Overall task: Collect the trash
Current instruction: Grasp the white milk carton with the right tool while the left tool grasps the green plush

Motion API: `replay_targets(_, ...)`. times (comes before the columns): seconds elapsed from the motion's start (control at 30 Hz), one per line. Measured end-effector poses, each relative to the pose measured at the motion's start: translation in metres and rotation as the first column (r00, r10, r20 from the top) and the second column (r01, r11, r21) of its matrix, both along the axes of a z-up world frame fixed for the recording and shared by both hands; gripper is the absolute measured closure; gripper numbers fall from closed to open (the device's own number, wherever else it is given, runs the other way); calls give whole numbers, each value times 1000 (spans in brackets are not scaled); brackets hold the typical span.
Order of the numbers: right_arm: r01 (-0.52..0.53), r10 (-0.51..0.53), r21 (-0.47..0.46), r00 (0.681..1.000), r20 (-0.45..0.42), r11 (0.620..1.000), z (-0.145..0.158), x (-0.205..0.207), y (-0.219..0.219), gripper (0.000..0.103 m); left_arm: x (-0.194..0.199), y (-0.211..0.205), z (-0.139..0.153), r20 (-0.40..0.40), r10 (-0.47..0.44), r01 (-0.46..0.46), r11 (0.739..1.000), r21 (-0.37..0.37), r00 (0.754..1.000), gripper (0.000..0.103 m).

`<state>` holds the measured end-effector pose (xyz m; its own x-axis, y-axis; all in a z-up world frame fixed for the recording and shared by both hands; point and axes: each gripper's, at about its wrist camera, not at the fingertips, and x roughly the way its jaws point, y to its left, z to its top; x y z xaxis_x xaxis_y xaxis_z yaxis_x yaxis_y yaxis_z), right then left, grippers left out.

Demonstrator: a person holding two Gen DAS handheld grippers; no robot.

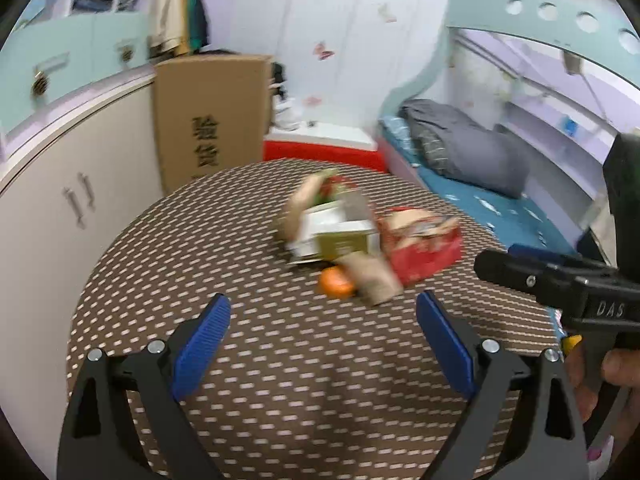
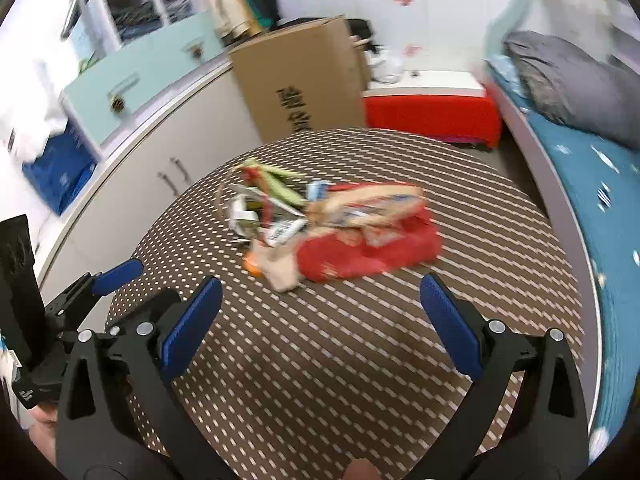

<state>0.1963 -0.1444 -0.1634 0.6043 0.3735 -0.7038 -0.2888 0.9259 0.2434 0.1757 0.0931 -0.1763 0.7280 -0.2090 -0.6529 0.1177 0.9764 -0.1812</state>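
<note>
A blurred heap of trash lies mid-table on the brown patterned cloth (image 1: pixel 200 248): a red snack bag (image 1: pixel 424 248), a white and olive carton (image 1: pixel 340 236), a tan wrapper (image 1: pixel 372 276) and an orange fruit (image 1: pixel 336 283). My left gripper (image 1: pixel 323 312) hovers open above the near side of the table, short of the heap. The right wrist view shows the same heap, with the red snack bag (image 2: pixel 372 248), green wrappers (image 2: pixel 276 186) and the orange fruit (image 2: pixel 253 266). My right gripper (image 2: pixel 321 296) is open too, just short of the red bag. Nothing is held.
A round table (image 2: pixel 500 216) holds the heap. A tall cardboard box (image 1: pixel 212 120), a red stool (image 1: pixel 320 148), pale cabinets (image 1: pixel 76 184) and a bed with a grey duvet (image 1: pixel 468 144) surround it. The other gripper (image 1: pixel 560 280) and a hand (image 1: pixel 612 368) sit at right.
</note>
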Motion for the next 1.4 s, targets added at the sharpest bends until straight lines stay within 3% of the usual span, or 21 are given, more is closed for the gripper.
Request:
replay_targets(0.23, -175, 176, -145, 984, -7, 974, -16, 48, 73, 6, 7, 46, -15, -39, 110, -110, 994, -7, 993, 11)
replay_targets(0.27, -190, 191, -165, 982, -11, 968, -20, 54, 80, 10, 11, 52, -15, -41, 123, -123, 992, -1, 992, 11)
replay_targets(0.43, -263, 254, -195, 965, -68, 945, -40, 82, 106, 46, 26, 65, -11, -31, 142, -142, 990, 11, 989, 11)
replay_targets(0.53, -278, 271, -207, 961, -64, 938, -44, 82, 113, 53, 36, 67, -9, -23, 139, -139, 990, 21, 990, 11)
replay_targets(0.7, -319, 314, -145, 948, -58, 936, -38, 61, 110, 60, 53, 68, -9, -16, 134, -133, 991, 29, 991, 11)
replay_targets(0.93, -316, 314, -88, 949, -37, 945, -29, 14, 82, 62, 49, 61, -15, -31, 114, -113, 993, 41, 993, 11)
replay_targets(1.07, -333, 327, -89, 942, -73, 939, -36, -14, 72, 60, 38, 58, -24, -53, 105, -103, 994, 48, 993, 11)
replay_targets(1.13, -352, 344, -111, 935, -87, 929, -44, -25, 74, 53, 33, 58, -28, -65, 107, -104, 993, 48, 992, 11)
replay_targets(1.17, -355, 345, -122, 934, -91, 927, -47, -29, 74, 40, 30, 59, -30, -71, 110, -107, 993, 49, 991, 11)
replay_targets(1.2, -353, 344, -126, 935, -89, 927, -49, -30, 75, 34, 28, 59, -32, -77, 114, -110, 993, 51, 991, 11)
replay_targets(1.4, -338, 334, -99, 941, -53, 936, -51, -21, 80, 29, 25, 55, -28, -70, 113, -108, 992, 61, 991, 11)
